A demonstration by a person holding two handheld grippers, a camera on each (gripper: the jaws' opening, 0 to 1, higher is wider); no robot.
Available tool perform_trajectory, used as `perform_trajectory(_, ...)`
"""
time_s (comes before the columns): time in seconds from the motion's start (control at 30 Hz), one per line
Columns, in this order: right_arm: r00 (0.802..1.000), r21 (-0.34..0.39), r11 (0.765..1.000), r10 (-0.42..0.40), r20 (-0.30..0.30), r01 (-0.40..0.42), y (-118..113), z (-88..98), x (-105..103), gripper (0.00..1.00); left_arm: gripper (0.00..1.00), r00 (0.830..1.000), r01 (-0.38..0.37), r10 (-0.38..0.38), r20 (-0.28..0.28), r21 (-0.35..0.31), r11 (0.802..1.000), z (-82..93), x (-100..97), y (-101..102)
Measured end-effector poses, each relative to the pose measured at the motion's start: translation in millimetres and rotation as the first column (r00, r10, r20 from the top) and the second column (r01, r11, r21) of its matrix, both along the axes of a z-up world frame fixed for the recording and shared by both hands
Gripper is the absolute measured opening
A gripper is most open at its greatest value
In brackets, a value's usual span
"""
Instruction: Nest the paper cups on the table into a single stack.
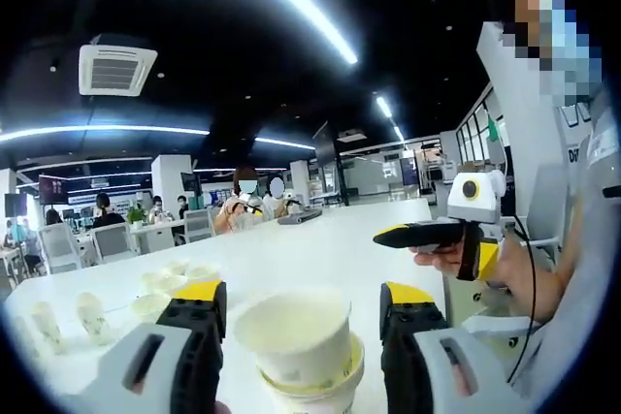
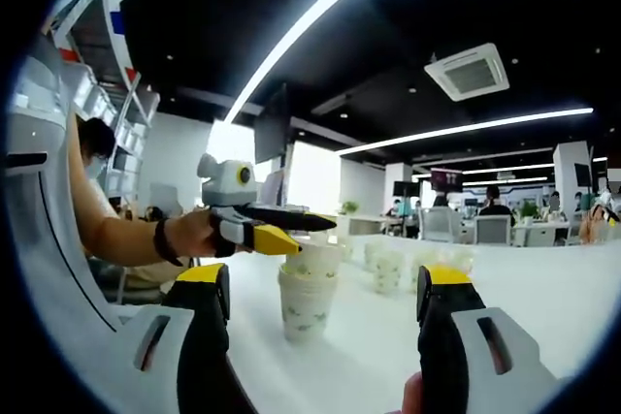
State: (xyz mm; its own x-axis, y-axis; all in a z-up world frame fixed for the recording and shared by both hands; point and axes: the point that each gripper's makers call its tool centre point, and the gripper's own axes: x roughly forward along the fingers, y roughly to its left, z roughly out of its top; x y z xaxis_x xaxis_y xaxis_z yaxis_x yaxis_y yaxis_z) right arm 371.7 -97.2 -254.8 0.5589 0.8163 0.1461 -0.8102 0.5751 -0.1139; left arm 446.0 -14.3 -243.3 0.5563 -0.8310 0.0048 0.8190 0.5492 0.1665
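Looking along your left gripper [image 1: 301,336] in the left gripper view: the jaws stand on either side of a stack of paper cups [image 1: 301,351], a white cup nested in a second one. Whether the jaws press its walls, you cannot tell; a narrow gap shows on each side. Loose cups [image 1: 170,283] sit on the white desk [image 1: 330,249] to the left, well apart from the stack. Your right gripper [image 1: 427,233] enters from the right, held in a hand [image 1: 441,257], its jaws seen edge-on.

Right gripper view: your right gripper [image 2: 325,336] has its jaws spread wide, nothing between them. Beyond, the left gripper [image 2: 281,230] sits at the rim of the cup stack [image 2: 309,298], which stands upright on the desk [image 2: 543,298]. More cups [image 2: 388,269] stand behind. No legible writing on the cups.
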Motion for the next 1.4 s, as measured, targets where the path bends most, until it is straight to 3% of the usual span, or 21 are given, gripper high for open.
perform_trajectory(0.07,1.000,0.000,1.000,0.000,0.000,0.000,0.2,-0.1,-0.1,0.83,0.83,1.000,-0.007,0.007,-0.002,0.001,1.000,-0.5,1.1,0.6)
perform_trajectory(0.2,1.000,-0.002,1.000,0.000,0.000,0.000,0.3,-0.5,-0.2,0.83,0.84,1.000,-0.014,0.014,-0.012,-0.014,1.000,0.9,2.5,3.3)
perform_trajectory(1.13,1.000,-0.008,1.000,-0.001,-0.006,0.001,1.2,-3.6,1.2,0.83,0.82,0.999,-0.028,0.027,-0.029,-0.044,0.999,3.2,3.2,12.0)
perform_trajectory(1.4,1.000,0.010,1.000,0.002,0.003,-0.002,0.3,2.5,-0.8,0.83,0.80,0.998,-0.046,0.042,-0.043,-0.091,0.995,10.3,-7.3,23.9)
